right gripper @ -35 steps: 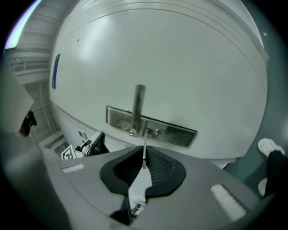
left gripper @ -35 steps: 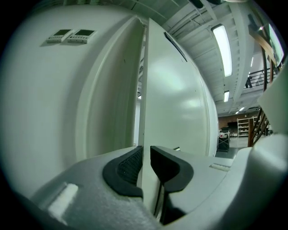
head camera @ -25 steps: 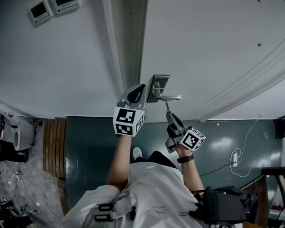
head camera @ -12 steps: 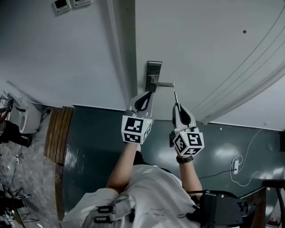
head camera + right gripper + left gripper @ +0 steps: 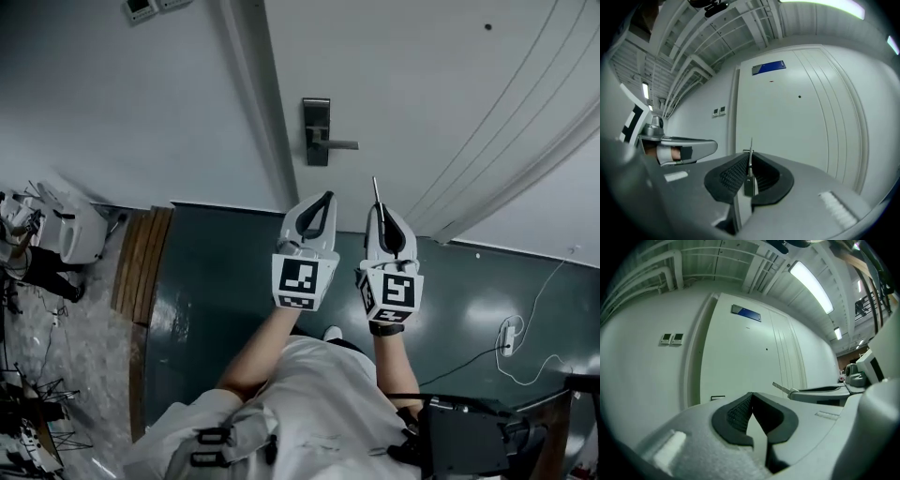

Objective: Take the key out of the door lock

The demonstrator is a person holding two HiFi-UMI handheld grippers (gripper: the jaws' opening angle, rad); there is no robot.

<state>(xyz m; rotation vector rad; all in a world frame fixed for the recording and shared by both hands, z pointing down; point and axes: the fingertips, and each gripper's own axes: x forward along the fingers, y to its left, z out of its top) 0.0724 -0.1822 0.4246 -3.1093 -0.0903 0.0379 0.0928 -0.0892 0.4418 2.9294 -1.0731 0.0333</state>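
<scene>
- The thin silver metal key (image 5: 750, 161) is out of the lock. It's pinched between the ribbed black pads (image 5: 733, 176) of the right gripper (image 5: 749, 154).
- In the right gripper view it shows edge-on, so it's basically a narrow sliver. The blade pokes up past the jaw tips, and a small squarish grey bit sits lower down between the pads.
- In the head view the same blade (image 5: 375, 190) sticks out of the right gripper (image 5: 382, 217) like a little needle, aimed at the white panelled door (image 5: 422, 75).
- The left gripper (image 5: 751, 399) has its jaws pressed together with nothing between them. It sits just beside the right one on its left, tips roughly level.
- The dark metal lock plate (image 5: 316, 131) with its straight lever handle (image 5: 341, 144) is dead ahead of the left gripper (image 5: 321, 208). It's ahead and a bit left of the right one, and well apart from both and from the key.
- Head count: one key, one lock plate, one lever, one door.
- Two grippers, each with one black-and-white marker cube (left (image 5: 300, 281), right (image 5: 392, 291)).
- Two small grey wall panels (image 5: 671, 339) side by side, off to the left of the door frame.
- One blue rectangular sign (image 5: 768, 67) above the door, high over both tools.
</scene>
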